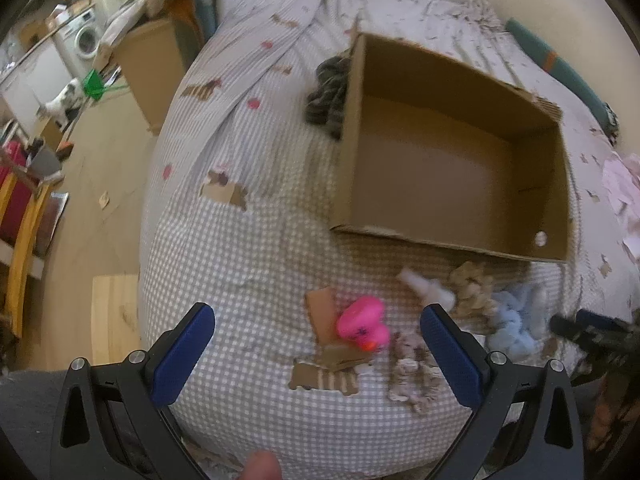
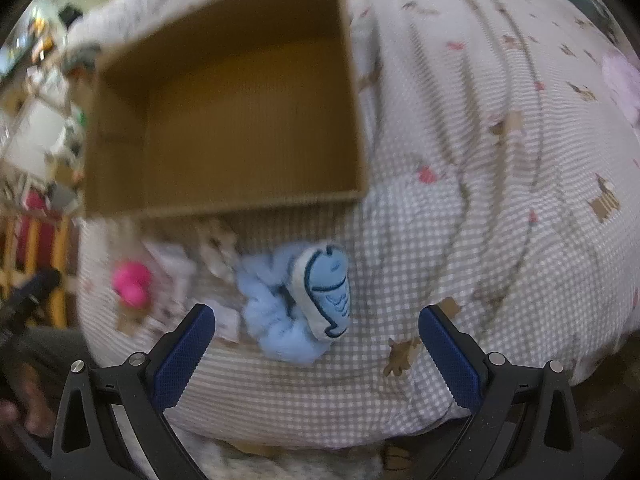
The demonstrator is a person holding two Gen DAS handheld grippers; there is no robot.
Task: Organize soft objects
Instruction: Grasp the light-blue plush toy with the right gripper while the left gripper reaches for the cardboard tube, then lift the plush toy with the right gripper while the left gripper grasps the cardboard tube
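On a bed dressed in a grey-and-white checked duvet [image 1: 256, 264], two hand-held grippers hover with their blue-padded fingers spread wide, each grasping nothing. Between the fingers of the right gripper [image 2: 317, 330] lies a pale blue fish-shaped soft toy [image 2: 328, 290], its long axis running roughly away from the camera, head toward the box, tail toward the gripper, tilted slightly left at the top. It rests against a fluffy light-blue cloth [image 2: 272, 312] bunched on its left side.

The left gripper [image 1: 318, 330] hangs over a pink rubber duck [image 1: 362, 322], which lies on scraps of cardboard [image 1: 322, 312], its orange beak pointing toward the camera. Just right of the duck sits a brown-and-white patterned soft item [image 1: 412, 376]; farther right are a white bottle-like object [image 1: 426, 290], a tan knitted piece [image 1: 472, 288] and the same blue cloth, all blurred.

An open cardboard box [image 1: 352, 152] stands on the duvet beyond the toys, its interior showing only bare cardboard. A dark grey knitted bundle [image 1: 328, 96] lies against the box's left outer wall. The duvet's upper part carries printed dogs and pink spots.

Left of the bed, a wooden floor [image 1: 108, 168] runs toward a washing machine [image 1: 86, 38] and a cluttered counter; a wooden cabinet [image 1: 150, 64] stands by the bed, and yellow-and-red furniture fills the left edge.
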